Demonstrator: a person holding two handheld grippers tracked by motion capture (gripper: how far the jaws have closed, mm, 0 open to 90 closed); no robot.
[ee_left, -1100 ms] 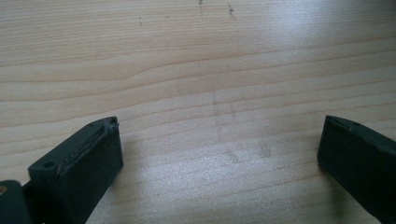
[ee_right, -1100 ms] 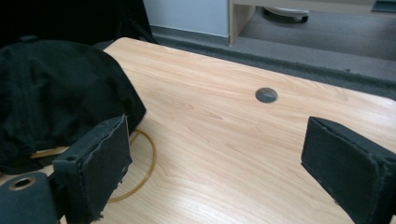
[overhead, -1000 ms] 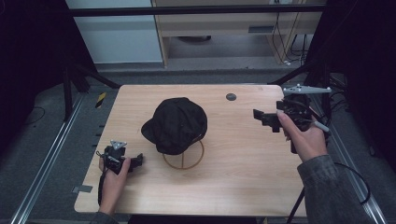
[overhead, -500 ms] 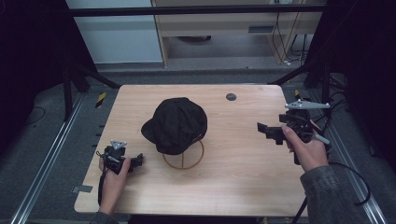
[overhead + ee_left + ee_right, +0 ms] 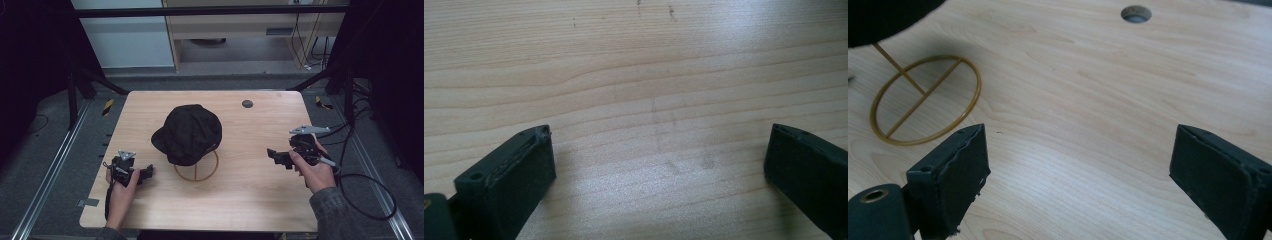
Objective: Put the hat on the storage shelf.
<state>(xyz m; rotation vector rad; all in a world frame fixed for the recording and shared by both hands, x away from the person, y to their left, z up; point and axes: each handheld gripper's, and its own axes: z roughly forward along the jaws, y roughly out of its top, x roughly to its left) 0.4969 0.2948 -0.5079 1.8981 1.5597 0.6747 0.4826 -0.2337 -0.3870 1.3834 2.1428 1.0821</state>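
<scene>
Currently, both grippers are standing off from the black cap (image 5: 189,132), which is sitting on a gold wire stand (image 5: 196,170) near the middle of the wooden table (image 5: 250,200), slightly toward its left edge. The cap's brim is pointing toward the left edge, and the stand's ring base is lying flat on the table under the near side of the crown. The left gripper (image 5: 142,173) is resting low near the front left corner, aiming toward the stand, with its jaws spread wide over bare wood grain and holding nothing. The right gripper (image 5: 276,156) is hovering near the right edge, well apart from the cap, aiming toward the middle of the table; its jaws are likewise spread wide and holding nothing, and in the right gripper view the ring base (image 5: 925,99) is lying ahead of its left jaw, beside a round grommet hole (image 5: 1136,13) toward the far edge. The step in hand appears to be the approach, with no contact made. The next move is likely calling for one gripper to be closing in on the cap's brim or crown, keeping the light stand from tipping.
</scene>
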